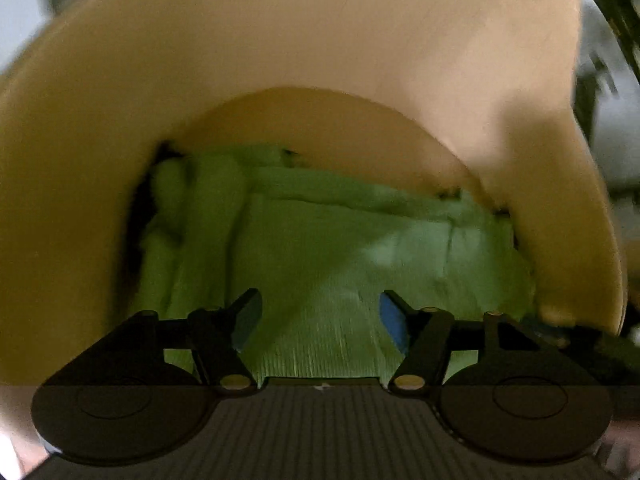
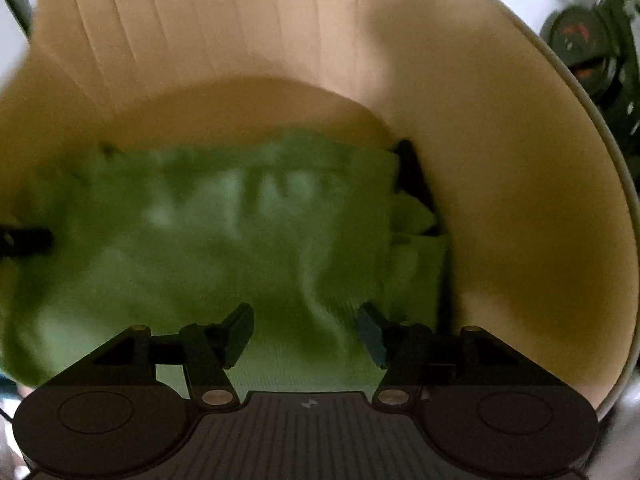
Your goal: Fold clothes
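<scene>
Green ribbed garment (image 1: 320,264), folded, blurred, rumpled

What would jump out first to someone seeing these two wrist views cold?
The bright green garment, lying bunched on the seat of a tan curved chair, fills the middle of both views. Next, the left gripper and the right gripper hang over the garment's near edge, jaws open, with nothing pinched.
</scene>
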`<action>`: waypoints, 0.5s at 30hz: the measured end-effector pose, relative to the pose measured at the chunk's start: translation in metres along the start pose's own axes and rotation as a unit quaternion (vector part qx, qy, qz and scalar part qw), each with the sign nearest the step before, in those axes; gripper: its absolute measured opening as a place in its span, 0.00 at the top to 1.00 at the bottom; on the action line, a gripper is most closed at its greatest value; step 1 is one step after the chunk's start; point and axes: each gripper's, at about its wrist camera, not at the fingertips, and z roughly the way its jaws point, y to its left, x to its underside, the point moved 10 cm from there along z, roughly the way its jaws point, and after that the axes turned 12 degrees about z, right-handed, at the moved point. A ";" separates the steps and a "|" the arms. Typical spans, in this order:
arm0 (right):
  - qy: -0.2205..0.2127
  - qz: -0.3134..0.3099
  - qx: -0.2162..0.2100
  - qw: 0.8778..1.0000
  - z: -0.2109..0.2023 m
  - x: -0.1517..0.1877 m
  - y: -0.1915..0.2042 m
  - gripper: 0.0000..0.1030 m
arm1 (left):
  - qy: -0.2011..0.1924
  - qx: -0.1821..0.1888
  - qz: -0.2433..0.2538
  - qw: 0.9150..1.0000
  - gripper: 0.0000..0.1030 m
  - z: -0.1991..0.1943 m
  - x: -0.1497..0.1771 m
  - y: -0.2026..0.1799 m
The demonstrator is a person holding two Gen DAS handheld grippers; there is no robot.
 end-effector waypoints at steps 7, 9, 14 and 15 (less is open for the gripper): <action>0.013 -0.019 -0.002 1.000 0.027 0.008 -0.033 0.53 | 0.037 -0.137 0.063 0.988 0.76 0.019 0.010 0.051; 0.014 -0.027 -0.002 1.000 0.031 0.007 -0.031 0.51 | 0.045 -0.141 0.067 0.987 0.71 0.018 0.011 0.052; 0.018 0.017 -0.026 0.999 0.007 0.008 -0.029 0.36 | 0.030 -0.149 0.054 0.987 0.32 -0.009 0.009 0.034; 0.018 0.024 -0.030 0.999 -0.003 0.008 -0.028 0.29 | 0.024 -0.157 0.051 0.986 0.26 -0.018 0.009 0.030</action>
